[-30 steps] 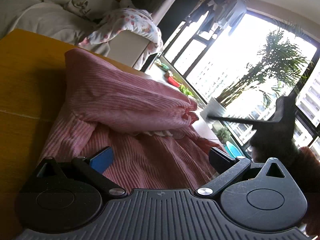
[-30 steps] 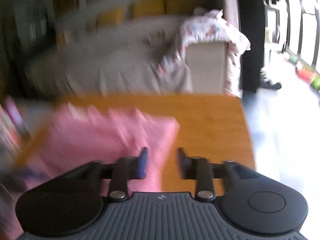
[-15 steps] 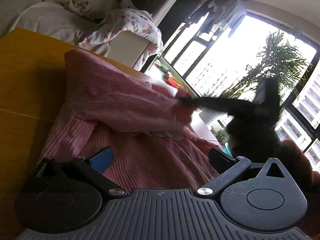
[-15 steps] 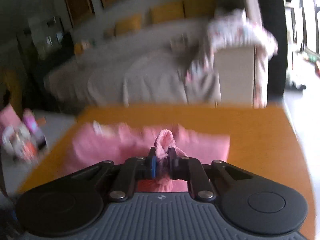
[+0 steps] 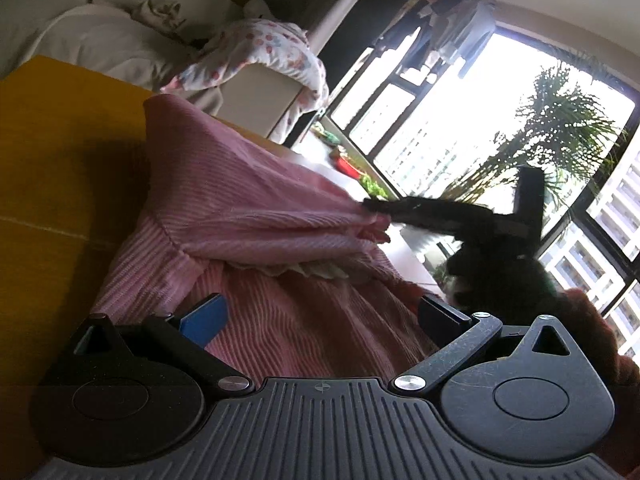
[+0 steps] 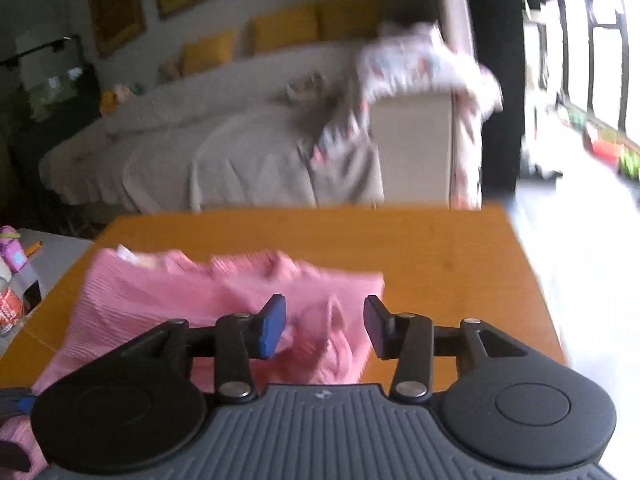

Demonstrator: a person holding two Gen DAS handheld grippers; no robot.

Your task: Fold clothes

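Note:
A pink ribbed garment (image 5: 248, 216) lies partly folded on the orange wooden table (image 5: 56, 168). It also shows in the right wrist view (image 6: 168, 300). My left gripper (image 5: 320, 314) is open and low over the garment's near part. My right gripper (image 6: 324, 322) is open, with a raised bunch of pink cloth (image 6: 336, 332) lying loose between its fingers. In the left wrist view the right gripper (image 5: 376, 208) appears as a dark shape at the cuff end of the folded-over sleeve.
A grey sofa (image 6: 240, 152) with a floral blanket (image 6: 424, 68) stands beyond the table's far edge. Large windows and a potted palm (image 5: 560, 128) are to the right. Small items sit on a side stand (image 6: 16, 272) at left.
My right gripper came in, shut on the sleeve's bunched cloth half a second ago, and has now opened, letting the cloth go. My left gripper has stayed still and open.

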